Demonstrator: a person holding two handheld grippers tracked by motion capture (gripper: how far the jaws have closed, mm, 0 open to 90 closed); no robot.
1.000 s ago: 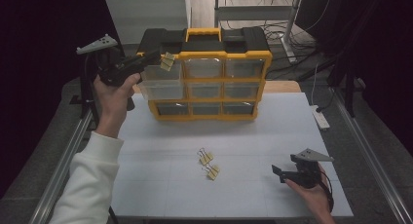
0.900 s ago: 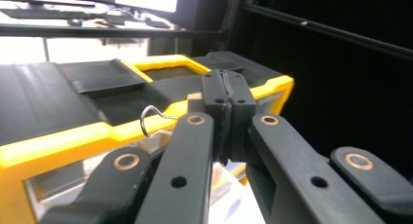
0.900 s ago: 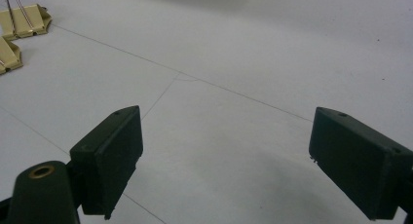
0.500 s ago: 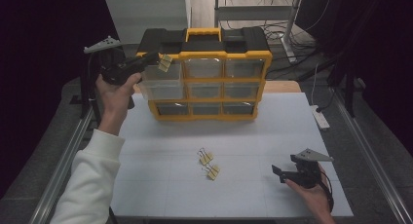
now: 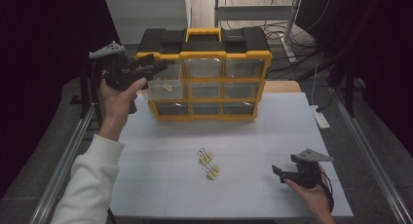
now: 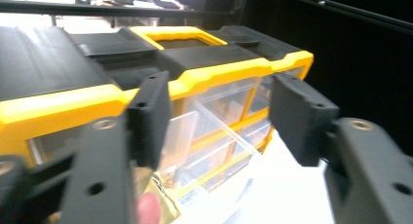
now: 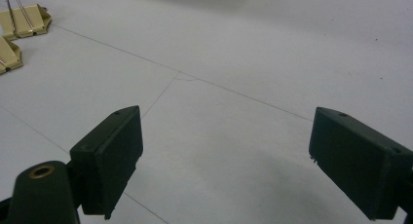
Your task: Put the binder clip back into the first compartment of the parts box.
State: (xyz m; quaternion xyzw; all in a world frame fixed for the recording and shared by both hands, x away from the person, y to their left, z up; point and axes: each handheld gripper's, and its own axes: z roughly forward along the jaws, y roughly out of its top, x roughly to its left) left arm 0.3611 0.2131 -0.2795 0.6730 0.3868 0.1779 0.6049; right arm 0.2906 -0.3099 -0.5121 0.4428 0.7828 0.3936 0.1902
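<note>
Two beige metal binder clips (image 5: 208, 164) lie mid-table, awaiting sorting into the yellow-and-black plastic drawer organiser (image 5: 204, 78). Left gripper (image 5: 152, 69) hangs open-jawed above the pulled-out clear drawer (image 5: 164, 86), where one clip (image 5: 167, 87) lies; right gripper (image 5: 279, 172) rests open near the pair.

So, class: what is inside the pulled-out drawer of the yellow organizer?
One binder clip lies in the open drawer, below the left gripper. The drawer's back part, inside the organizer, is hidden.
</note>
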